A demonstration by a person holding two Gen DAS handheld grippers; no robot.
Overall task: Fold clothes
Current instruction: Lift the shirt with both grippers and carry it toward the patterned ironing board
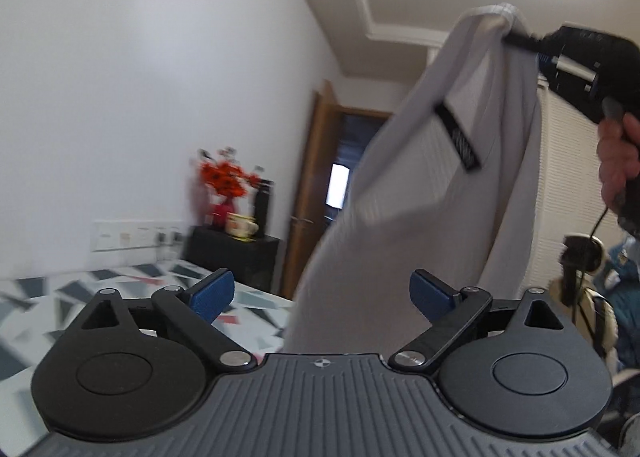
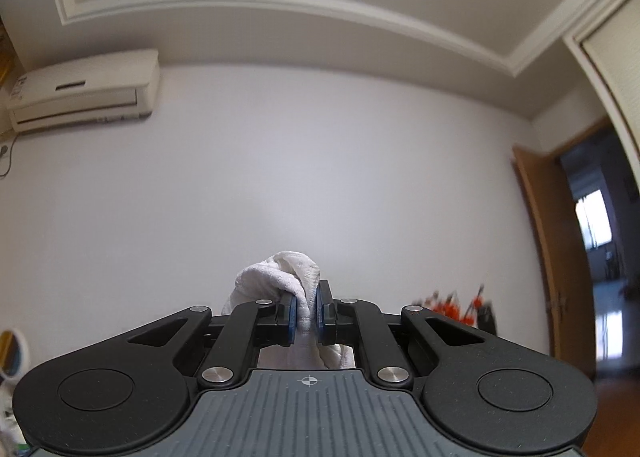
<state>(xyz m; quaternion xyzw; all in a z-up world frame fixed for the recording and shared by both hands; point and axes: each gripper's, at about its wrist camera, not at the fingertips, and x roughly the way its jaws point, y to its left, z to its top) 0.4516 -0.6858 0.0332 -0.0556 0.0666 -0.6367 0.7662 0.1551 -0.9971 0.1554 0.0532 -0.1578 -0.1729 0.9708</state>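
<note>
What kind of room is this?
Probably a bedroom at home: a bed with a patterned cover, an air conditioner on the wall, and a wooden door.

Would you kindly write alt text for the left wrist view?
A white garment hangs from the right gripper, held high near the ceiling. The left gripper is open below it, above a patterned bed.
</note>
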